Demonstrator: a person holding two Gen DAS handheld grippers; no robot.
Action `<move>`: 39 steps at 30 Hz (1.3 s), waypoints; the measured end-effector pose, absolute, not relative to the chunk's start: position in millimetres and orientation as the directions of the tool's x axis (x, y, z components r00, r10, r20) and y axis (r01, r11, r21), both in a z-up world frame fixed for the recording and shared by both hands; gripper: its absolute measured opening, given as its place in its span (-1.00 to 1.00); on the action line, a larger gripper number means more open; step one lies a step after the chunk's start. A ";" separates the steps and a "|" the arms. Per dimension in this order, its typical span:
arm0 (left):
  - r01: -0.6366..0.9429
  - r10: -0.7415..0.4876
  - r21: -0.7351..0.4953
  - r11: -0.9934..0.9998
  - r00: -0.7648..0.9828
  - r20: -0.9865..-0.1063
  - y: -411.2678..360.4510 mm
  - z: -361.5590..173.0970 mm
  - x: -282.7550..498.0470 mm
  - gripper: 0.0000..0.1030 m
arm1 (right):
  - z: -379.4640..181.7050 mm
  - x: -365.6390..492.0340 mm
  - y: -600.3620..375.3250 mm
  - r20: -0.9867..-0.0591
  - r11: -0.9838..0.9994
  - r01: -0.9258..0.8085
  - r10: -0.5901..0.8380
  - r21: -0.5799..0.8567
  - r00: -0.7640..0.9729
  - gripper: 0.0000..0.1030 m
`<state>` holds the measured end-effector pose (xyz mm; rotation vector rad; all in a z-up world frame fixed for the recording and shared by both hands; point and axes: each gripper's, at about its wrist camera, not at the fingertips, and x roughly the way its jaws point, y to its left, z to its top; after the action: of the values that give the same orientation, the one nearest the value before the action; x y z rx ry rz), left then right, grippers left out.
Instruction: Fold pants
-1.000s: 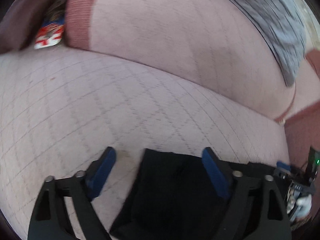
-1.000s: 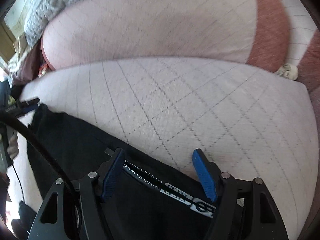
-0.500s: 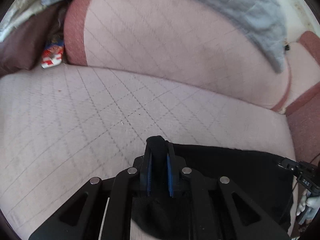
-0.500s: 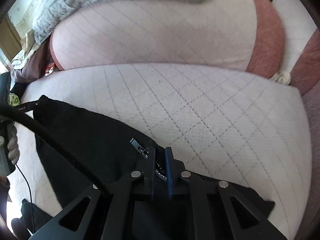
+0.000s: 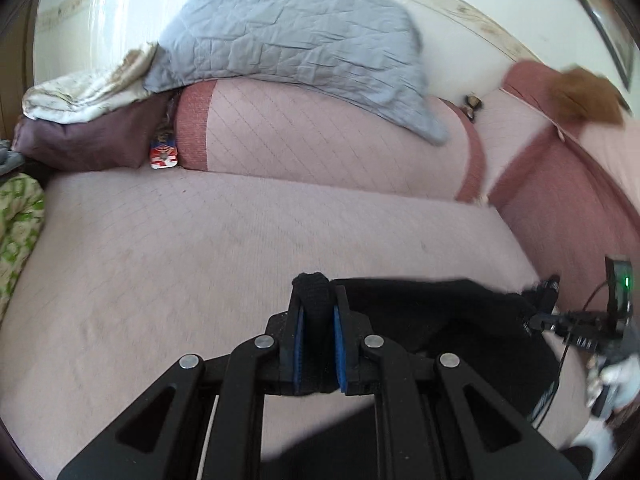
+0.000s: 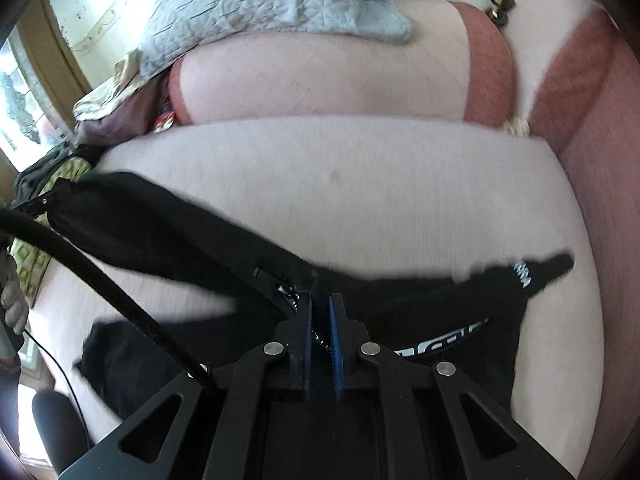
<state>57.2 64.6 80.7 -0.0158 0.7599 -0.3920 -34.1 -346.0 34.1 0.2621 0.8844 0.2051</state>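
**Black pants pinched at two points on the pink sofa**

Pink quilted sofa seat cushion [image 5: 200, 248] fills both views, its surface carrying the black fabric pants [image 6: 168, 236], which lie stretched across the near part of the seat. Behind the seat rises the pink back cushion [image 5: 320, 136] with a grey quilted blanket [image 5: 288, 32] draped over its top. At the back cushion's left end sits a small red-and-white packet [image 5: 163, 155], beside a dark purple pillow [image 5: 80, 144]. A black cable [image 6: 100, 280] crosses in front of the pants in the right wrist view.

The left gripper [image 5: 317, 312] has its blue-padded fingers [image 5: 298, 344] nearly together, pinching a bunched roll of the pants. The right gripper [image 6: 319, 320] likewise has its fingers [image 6: 334, 344] pressed close, clamping the pants beside a zipper [image 6: 286, 290].
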 end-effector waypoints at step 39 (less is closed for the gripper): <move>-0.037 -0.238 -0.307 0.951 0.546 -0.803 187.1 -57.6 -80.9 -0.21 | 30.3 -32.8 -41.9 -0.724 0.767 -0.423 0.621 0.482 0.301 -0.29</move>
<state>-80.9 187.1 -57.6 -0.3047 0.9905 -0.1212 -32.8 -41.9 30.3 0.2153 1.0577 0.6993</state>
